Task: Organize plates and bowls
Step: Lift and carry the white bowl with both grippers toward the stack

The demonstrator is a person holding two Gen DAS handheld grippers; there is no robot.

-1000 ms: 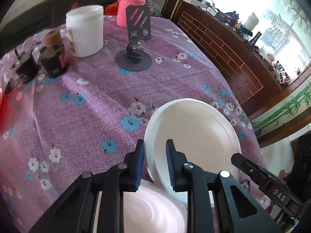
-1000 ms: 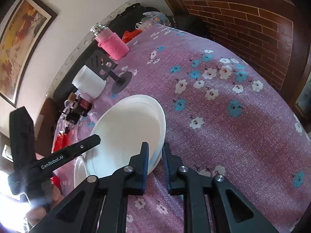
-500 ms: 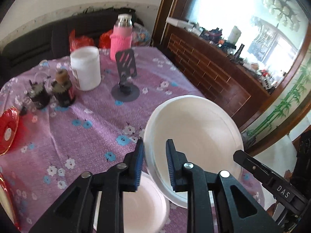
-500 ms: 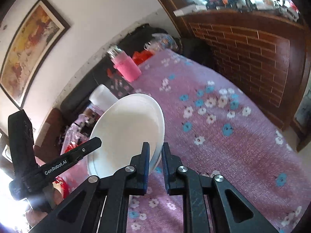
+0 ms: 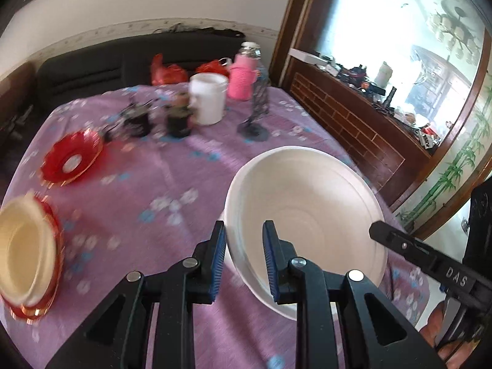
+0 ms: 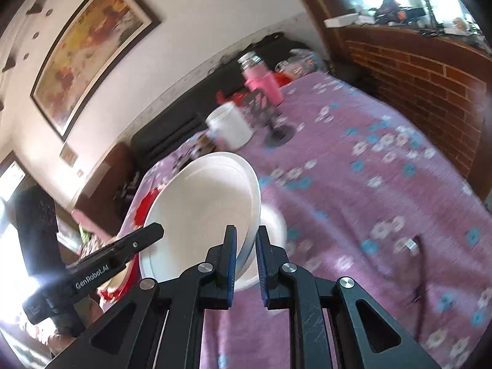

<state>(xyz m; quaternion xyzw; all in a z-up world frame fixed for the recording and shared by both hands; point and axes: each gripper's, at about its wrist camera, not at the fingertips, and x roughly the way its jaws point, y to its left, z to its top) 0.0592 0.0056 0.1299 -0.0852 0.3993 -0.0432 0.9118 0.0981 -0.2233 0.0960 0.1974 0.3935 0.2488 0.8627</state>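
Closest in, the left tool (image 5: 243,256) has its blue-padded fingers clamped on the near rim of the white plate (image 5: 310,215), one pad inside the dish and one outside, and the plate is up in the air, tilted over the purple flowered worktop (image 5: 147,184). From the other side, the right tool (image 6: 246,256) pinches the opposite rim of that same plate (image 6: 203,212), jaws nearly together on the thin edge, so the dish hangs between both tools. Just under the raised plate, a second white plate (image 6: 273,221) lies on the cloth, peeking out past the rim. Off to the left edge sits a cream bowl (image 5: 21,246) nested on a red plate (image 5: 46,295), and a little further back a red scalloped dish (image 5: 72,156) lies flat by itself. Further on, blurred, stand two dark jars (image 5: 156,120), a white tub (image 5: 209,98) and a dark phone stand (image 5: 256,113). At the far edge a pink-sleeved bottle (image 5: 244,73) stands upright, with a black sofa (image 5: 92,64) behind the worktop.
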